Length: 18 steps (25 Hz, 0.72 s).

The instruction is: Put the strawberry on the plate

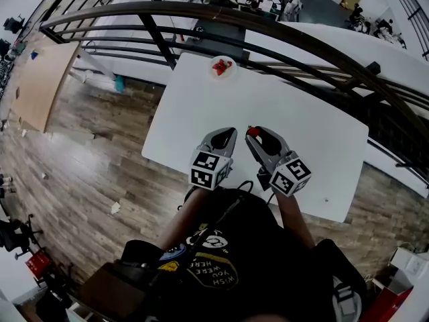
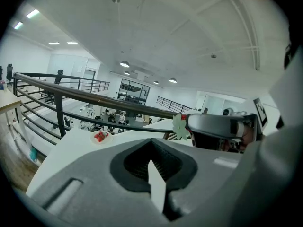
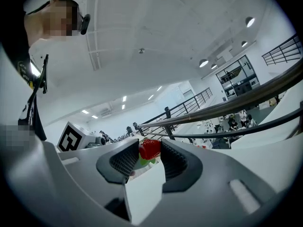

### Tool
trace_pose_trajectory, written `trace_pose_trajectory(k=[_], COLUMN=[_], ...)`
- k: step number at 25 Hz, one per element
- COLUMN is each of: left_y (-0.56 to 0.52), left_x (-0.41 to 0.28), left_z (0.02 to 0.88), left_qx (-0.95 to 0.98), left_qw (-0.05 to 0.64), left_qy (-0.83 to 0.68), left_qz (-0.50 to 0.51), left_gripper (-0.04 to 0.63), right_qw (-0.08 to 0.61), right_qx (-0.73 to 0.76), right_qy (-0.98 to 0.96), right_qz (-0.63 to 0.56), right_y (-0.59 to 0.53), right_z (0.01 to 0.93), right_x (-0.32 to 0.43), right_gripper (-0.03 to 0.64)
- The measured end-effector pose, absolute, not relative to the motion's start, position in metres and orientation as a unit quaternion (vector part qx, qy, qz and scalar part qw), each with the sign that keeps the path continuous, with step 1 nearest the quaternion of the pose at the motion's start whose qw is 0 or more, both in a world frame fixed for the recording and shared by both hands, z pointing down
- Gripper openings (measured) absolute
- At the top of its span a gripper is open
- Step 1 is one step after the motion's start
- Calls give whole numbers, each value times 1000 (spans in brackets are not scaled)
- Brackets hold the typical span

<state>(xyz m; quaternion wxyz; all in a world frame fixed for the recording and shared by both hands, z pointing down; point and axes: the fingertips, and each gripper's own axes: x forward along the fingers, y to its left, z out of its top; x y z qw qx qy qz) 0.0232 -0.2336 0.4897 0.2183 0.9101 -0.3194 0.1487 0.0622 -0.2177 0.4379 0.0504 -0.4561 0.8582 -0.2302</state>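
Observation:
At the table's far edge a small white plate [image 1: 229, 73] holds red strawberries [image 1: 222, 65]; the left gripper view shows that plate [image 2: 106, 140] too. My right gripper [image 1: 254, 132] hovers over the near half of the table, shut on a red strawberry [image 3: 149, 149] with green leaves. That strawberry [image 1: 253, 131] shows at the jaw tips in the head view. My left gripper [image 1: 228, 134] is close beside it on the left, jaws shut with nothing between them [image 2: 152, 143]. From the left gripper view the right gripper [image 2: 182, 125] is seen side-on with the leaves at its tip.
The white table [image 1: 315, 139] stands against a dark metal railing [image 1: 268, 25] that runs just behind the plate. Wooden floor [image 1: 87, 153] lies to the left. Desks and people are far below beyond the railing.

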Motion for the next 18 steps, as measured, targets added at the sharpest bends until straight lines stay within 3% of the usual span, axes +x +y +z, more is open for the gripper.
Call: trace_pose_trajectory(k=[18], left_y=[-300], left_x=[-22], left_z=[506], left_qx=[924], left_qw=[234], left_qy=[-259], left_qz=[155], left_gripper=[0], right_qw=[25], right_qx=[-516], right_qy=[827], right_qz=[-222], right_y=[-290], right_z=[454], right_x=[18], right_gripper=[146])
